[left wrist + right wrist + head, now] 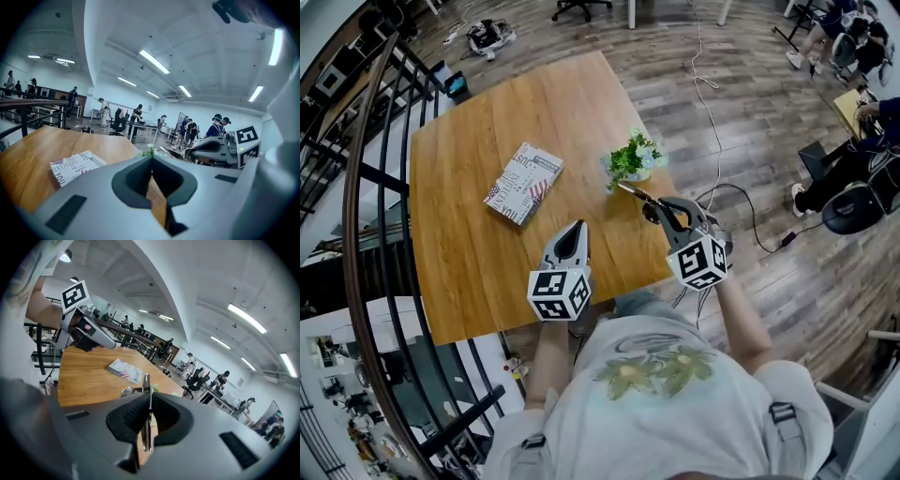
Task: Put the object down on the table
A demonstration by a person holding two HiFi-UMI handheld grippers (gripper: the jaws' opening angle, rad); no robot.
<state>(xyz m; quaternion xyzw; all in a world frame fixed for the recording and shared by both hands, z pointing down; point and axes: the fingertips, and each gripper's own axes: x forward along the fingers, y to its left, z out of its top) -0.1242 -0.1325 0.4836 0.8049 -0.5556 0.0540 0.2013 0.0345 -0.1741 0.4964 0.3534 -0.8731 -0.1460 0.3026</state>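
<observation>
right gripper (660, 210) is clamped on a thin metal utensil (634, 192), maybe a knife, pointing at 11 o'clock toward the little plant (632, 159). left gripper (573, 231) is closed and empty, over the table (478, 272).

Left gripper (151, 163) fills the bottom of the view, jaws pressed together with nothing between them, just a sliver of wooden desk (28, 157) showing through the notch. On the desk to the left lies a printed booklet (75, 167), flat, and beyond the jaw tips a small white-flowered plant (149, 151) peeks up. To the right hovers the right gripper (193, 151), a slim dark object (171, 150) jutting toward the plant, people (137, 115) standing far behind.
</observation>
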